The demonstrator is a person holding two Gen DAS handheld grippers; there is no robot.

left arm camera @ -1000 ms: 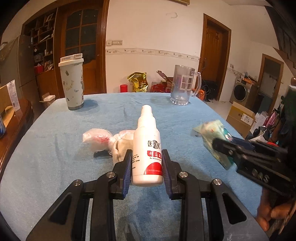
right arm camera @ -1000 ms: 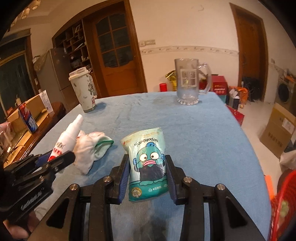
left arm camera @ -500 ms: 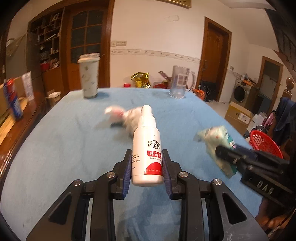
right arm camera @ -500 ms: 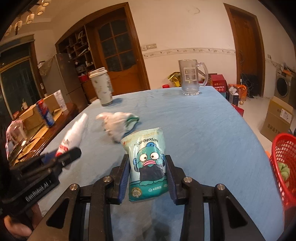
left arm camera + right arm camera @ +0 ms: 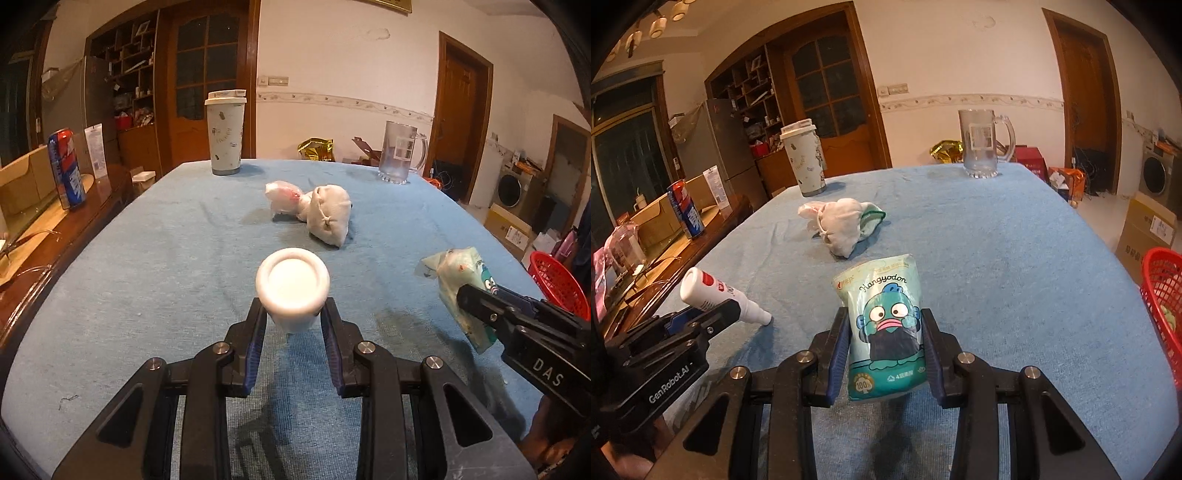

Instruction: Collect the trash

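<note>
My left gripper [image 5: 293, 325] is shut on a white spray bottle [image 5: 292, 283], turned so its flat base faces the camera; in the right wrist view the bottle [image 5: 716, 291] tilts with its nozzle touching the blue tablecloth. My right gripper [image 5: 885, 332] is shut on a teal snack pouch [image 5: 884, 325] with a cartoon fish, held above the cloth; it also shows in the left wrist view [image 5: 461, 280]. A crumpled white glove and wrapper bundle [image 5: 314, 210] lies mid-table. A red mesh basket [image 5: 1163, 306] stands off the table's right side.
A lidded tumbler [image 5: 225, 136] and a glass mug [image 5: 400, 151] stand at the table's far edge. A soda can [image 5: 66, 166] and a cardboard box [image 5: 657, 218] sit on the wooden sideboard to the left. Cardboard boxes and a washing machine stand at the right.
The bottle in my left gripper has tipped over from upright, its nozzle now down on the cloth. Both grippers have drawn back from the glove bundle; the red basket stays at the right.
</note>
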